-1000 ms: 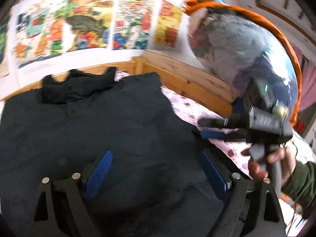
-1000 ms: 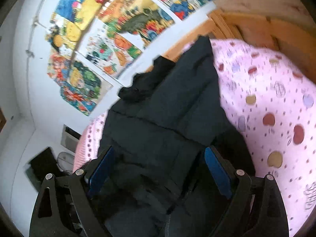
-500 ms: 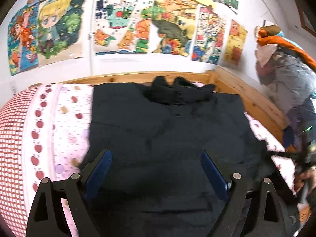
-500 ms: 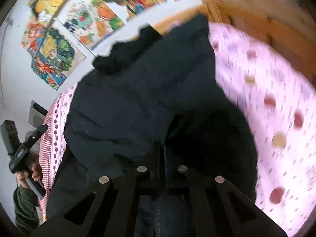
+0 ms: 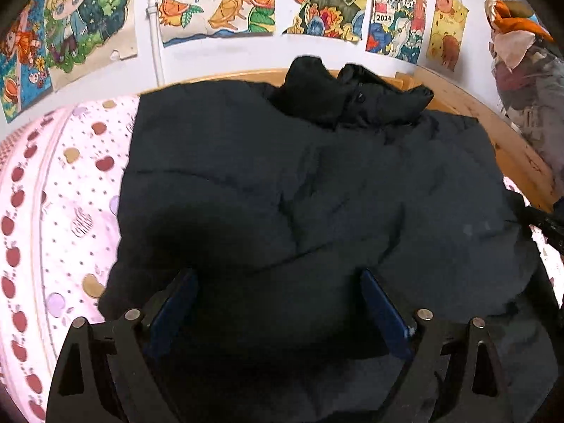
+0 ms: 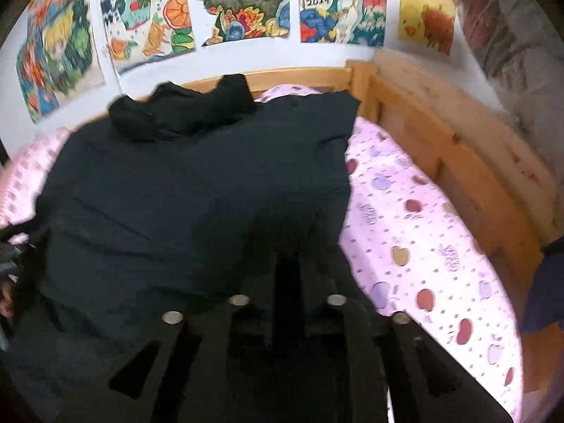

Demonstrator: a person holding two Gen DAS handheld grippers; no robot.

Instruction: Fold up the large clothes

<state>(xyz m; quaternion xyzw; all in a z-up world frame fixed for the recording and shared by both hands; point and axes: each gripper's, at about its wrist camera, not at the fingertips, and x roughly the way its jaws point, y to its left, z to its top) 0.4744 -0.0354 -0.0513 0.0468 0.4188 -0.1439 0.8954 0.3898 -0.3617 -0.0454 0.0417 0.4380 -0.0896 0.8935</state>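
Left-wrist view looks down on a black padded jacket (image 5: 303, 190) spread across the pink apple-print sheet (image 5: 60, 190) of a wooden-framed bed (image 5: 507, 148), its collar (image 5: 349, 102) bunched up toward the wall of drawings (image 5: 218, 3). The left gripper (image 5: 278, 303) hangs over the jacket's near hem with its blue pads (image 5: 384, 313) standing wide apart — dark fabric lies below and between them, but nothing is pinched.

The right gripper (image 6: 287, 282), seen in its own view, has its jaws nearly together yet just easing apart. Dark cloth crowds around the tips, and black on black I cannot tell whether a fold sits between them, so I would not call it a grip.

My reading is that the fold is at an early stage: the jacket lies roughly flat, sides already drawn inward, and both hands are lining up along the near edge. The next move calls for each gripper to pinch a firm bite of the puffy hem, then lift together — slippery quilting will slide out of a shallow hold.

Only the left view shows the bare sheet left of the jacket; only the right view shows the sheet on the far side and the bed's corner post (image 6: 363, 84).
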